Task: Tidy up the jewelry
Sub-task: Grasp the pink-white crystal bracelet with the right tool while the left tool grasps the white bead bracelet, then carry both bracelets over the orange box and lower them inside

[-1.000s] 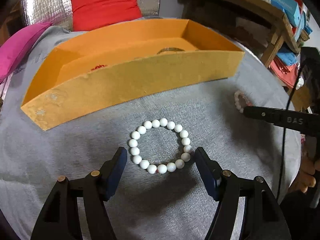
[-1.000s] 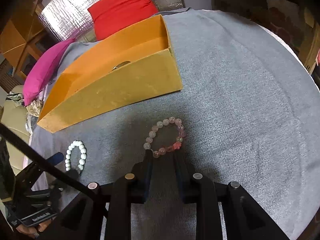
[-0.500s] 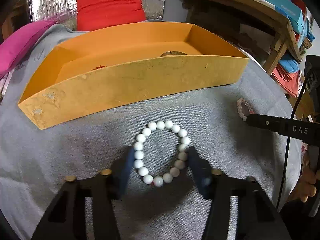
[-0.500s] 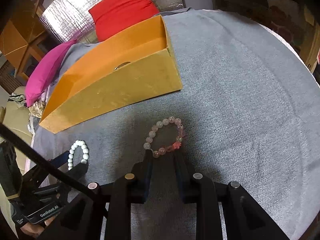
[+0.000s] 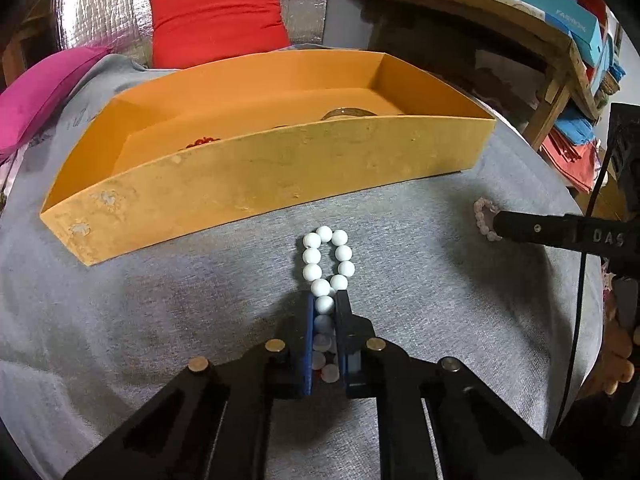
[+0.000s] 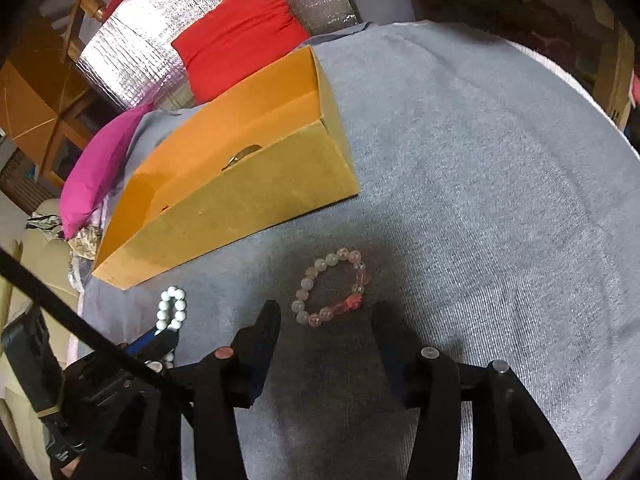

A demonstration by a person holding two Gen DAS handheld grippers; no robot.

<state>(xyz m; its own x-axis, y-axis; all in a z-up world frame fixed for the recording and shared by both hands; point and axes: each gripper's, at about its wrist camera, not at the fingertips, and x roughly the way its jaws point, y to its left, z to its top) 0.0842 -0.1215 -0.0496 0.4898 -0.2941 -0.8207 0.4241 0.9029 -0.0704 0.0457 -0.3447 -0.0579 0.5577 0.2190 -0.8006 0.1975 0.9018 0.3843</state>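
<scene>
An open orange box (image 5: 256, 176) sits on the grey cloth (image 5: 120, 320) that covers the worktop, its long worn front wall facing the grippers. Over that wall only the tops of its contents show: a ring-shaped, brownish bangle (image 5: 348, 113) toward the right end and a small cluster of red beads (image 5: 202, 142) toward the left; how much more lies inside is hidden by the wall. In front of the box, the left gripper (image 5: 325, 300) has its fingers pressed together on the near half of the white bead bracelet (image 5: 325, 258), squeezing it into a narrow loop whose far end lies on the cloth, close to the box but not touching it. To the right, the pink bead bracelet (image 6: 330, 288) lies round and flat on the cloth, outside the box. The right gripper (image 6: 326, 320) is opening, its fingers spread to either side of the bracelet's near edge without touching it. A red cushion (image 5: 218, 16) and a magenta one (image 5: 44, 88) lie behind the box.
</scene>
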